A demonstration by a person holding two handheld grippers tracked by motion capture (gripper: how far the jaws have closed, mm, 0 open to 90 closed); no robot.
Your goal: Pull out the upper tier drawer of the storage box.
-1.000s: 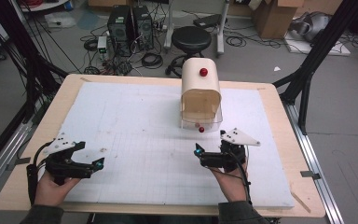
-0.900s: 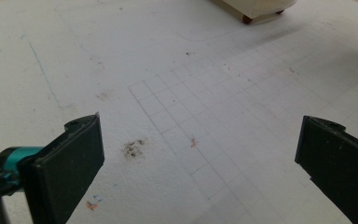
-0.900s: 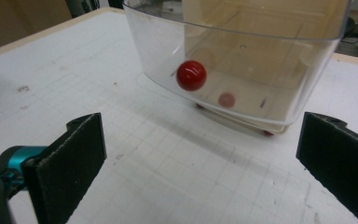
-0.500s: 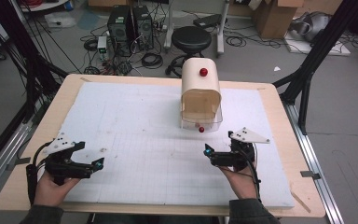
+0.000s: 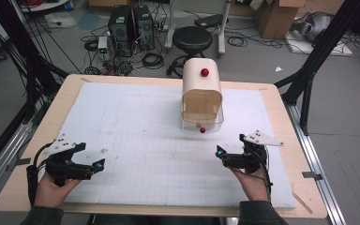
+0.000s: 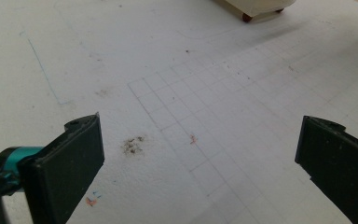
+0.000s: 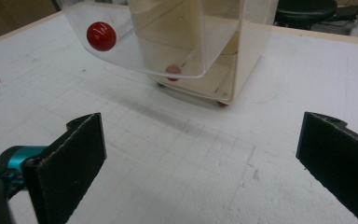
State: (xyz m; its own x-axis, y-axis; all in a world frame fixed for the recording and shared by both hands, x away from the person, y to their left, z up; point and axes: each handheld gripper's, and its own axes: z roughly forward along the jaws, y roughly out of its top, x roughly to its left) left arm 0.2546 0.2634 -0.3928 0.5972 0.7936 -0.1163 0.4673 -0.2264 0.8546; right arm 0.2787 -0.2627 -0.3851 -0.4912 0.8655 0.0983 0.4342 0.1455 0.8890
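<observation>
A cream box [image 5: 201,89] with a rounded top stands at the far middle of the white gridded mat [image 5: 136,122]. One red knob [image 5: 205,72] sits on its top. A clear front flap [image 7: 168,42] tilts outward at the bottom and carries another red knob [image 7: 101,36], also seen from above as the flap's knob [image 5: 202,130]. My right gripper [image 5: 219,152] is near the front right, a short way short of the flap, open and empty, as the right gripper [image 7: 200,158] shows. My left gripper [image 5: 98,164] rests at the front left, open over bare mat, like the left gripper [image 6: 200,158]. The box's corner [image 6: 256,7] lies far ahead of it.
The mat covers most of a wooden table [image 5: 28,154]. Small dirt marks [image 6: 133,144] spot the mat by the left gripper. Black frame posts [image 5: 309,79] flank the table, and a stool [image 5: 194,37] and computer cases stand on the floor behind it.
My right gripper has drawn back from the flap's knob, moving right and toward the table's near edge. The left gripper and the box have stayed put.
</observation>
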